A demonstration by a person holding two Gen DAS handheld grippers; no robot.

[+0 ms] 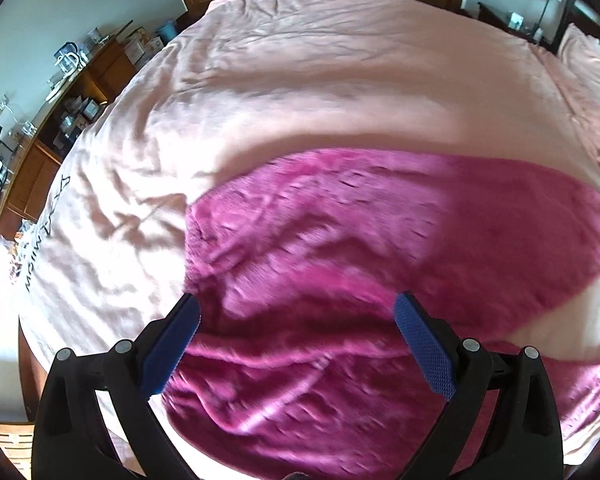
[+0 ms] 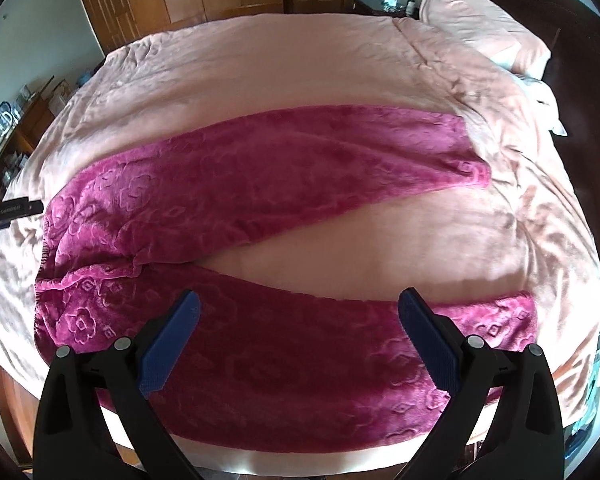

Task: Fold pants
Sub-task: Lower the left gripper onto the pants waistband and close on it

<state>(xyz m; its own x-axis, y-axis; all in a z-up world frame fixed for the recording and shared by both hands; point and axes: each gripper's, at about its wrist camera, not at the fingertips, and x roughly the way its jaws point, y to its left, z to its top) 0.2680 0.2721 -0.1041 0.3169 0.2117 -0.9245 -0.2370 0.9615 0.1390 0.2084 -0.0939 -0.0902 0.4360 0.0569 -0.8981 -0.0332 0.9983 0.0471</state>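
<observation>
Pants: magenta fleece pants (image 2: 236, 184) spread flat on the pink bed (image 2: 260, 60), legs splayed in a V toward frame right, waist at frame left; they fill the lower centre of both views.
Left gripper (image 1: 296, 320): jaws wide apart, holding nothing, above the waist end.
Right gripper (image 2: 300, 316): jaws apart, empty, over the near leg.
Risk: thick plush may bunch or slip from a shallow pinch; grabbing the bed cover too would drag it along.
Writing: dark letters on the cover (image 1: 40, 236), left edge of the left view, unreadable; small print on a dark object (image 2: 10, 212) at far left of the right view, too small.
</observation>
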